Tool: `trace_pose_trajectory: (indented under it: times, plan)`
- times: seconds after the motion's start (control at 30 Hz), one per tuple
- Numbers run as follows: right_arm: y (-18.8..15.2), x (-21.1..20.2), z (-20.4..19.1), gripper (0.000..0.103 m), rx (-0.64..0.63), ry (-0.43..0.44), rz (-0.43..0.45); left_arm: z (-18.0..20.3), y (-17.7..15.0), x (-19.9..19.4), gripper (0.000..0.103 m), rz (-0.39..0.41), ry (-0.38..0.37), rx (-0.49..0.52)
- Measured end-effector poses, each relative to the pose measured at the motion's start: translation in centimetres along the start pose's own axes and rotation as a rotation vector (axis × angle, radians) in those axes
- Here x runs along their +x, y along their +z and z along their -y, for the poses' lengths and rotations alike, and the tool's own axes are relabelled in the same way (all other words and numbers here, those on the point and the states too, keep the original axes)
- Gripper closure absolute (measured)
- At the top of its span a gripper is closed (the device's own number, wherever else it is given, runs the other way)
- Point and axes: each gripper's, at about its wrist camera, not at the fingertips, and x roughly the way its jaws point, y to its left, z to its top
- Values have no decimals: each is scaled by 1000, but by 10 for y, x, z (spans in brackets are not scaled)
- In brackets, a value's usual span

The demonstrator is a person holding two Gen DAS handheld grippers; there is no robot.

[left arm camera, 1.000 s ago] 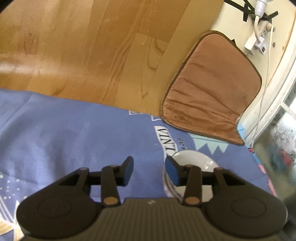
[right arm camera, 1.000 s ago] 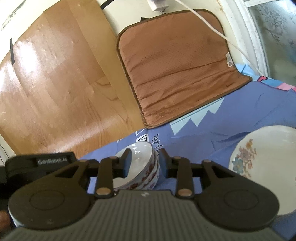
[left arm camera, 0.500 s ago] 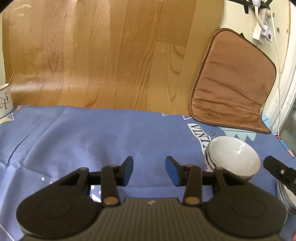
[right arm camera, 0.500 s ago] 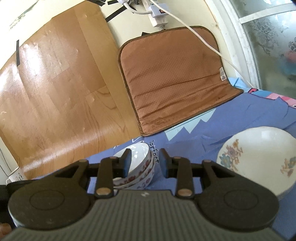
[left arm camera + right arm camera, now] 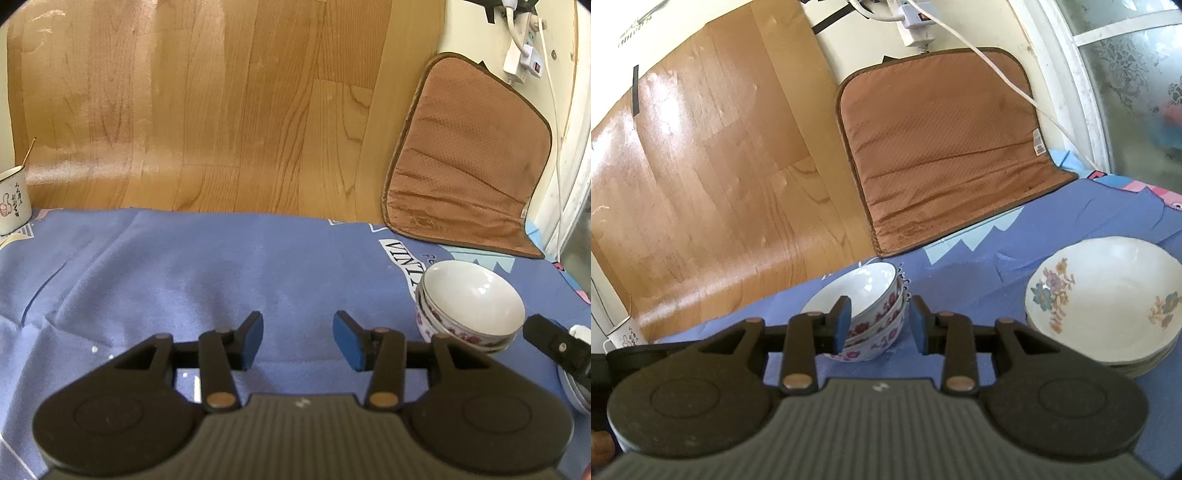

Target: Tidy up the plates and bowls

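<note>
Three nested round glazed bowls [image 5: 875, 314] (floral rims) on wrinkled blue cloth [image 5: 184, 273]

The left gripper [image 5: 297, 341] hangs over a blue cloth [image 5: 184, 280], its jaws having just opened a little further, nothing between its blue pads [image 5: 253, 341]. To the right stands a stack of white bowls [image 5: 471, 306] with red flowers. A white mug [image 5: 13, 203] sits far left; a brown cushion [image 5: 465, 166] leans far right.

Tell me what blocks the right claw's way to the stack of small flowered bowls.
Nothing visible. The right claw sits open just in front of the stacked bowls, with only bare blue cloth around them.
</note>
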Motion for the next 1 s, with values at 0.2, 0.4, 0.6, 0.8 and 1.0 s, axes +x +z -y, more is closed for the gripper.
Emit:
trace_pose_trajectory:
  times: [0.2,0.4,0.6,0.8,1.0]
  plan:
    - [2,-2,1,63,7,2,7,-1,-3,2,57,2,3,-7]
    - [-3,-1,4,62,13,-9,10,-10,-11,0,55,48,0,-42]
    - [-8,3,3,62,2,-19,-3,-9,-22,3,54,80,1,-27]
    - [0,-2,4,61,0,-13,16,-2,-23,-9,41,157,23,20]
    - [43,-2,2,57,-100,98,-89,-8,0,-9,40,-8,-207,57]
